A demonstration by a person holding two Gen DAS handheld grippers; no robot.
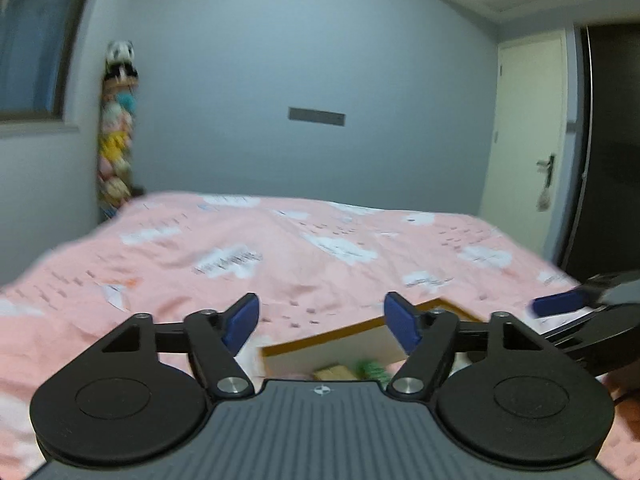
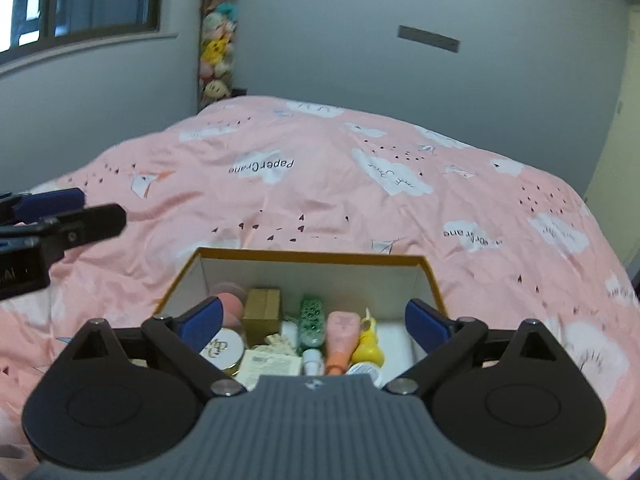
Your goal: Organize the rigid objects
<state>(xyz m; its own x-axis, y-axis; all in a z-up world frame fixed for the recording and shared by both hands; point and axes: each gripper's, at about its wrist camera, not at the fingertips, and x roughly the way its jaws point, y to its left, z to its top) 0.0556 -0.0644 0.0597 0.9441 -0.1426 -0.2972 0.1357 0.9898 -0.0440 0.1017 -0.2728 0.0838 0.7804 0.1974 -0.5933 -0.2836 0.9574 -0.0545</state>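
Both grippers, left gripper (image 1: 321,322) and right gripper (image 2: 313,322), hover with jaws wide and empty above the box (image 2: 431,276). Bare pink bedspread (image 2: 304,184) surrounds its rim on all visible sides.

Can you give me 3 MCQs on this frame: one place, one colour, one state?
1. Where does the open box sit?
A. on the pink bedspread
B. on the windowsill
C. on the floor

2. What colour is the spotted bottle in the box?
A. green
B. black
C. purple

3. What state is the right gripper in?
A. shut on the bottle
B. open, holding nothing
C. shut on the box wall

Key: 1 A, the bedspread surrounds the box on every visible side. 2 A, it is green with pale dots, lying beside a peach tube. 3 B, its blue pads stand wide apart above the box contents, touching nothing.
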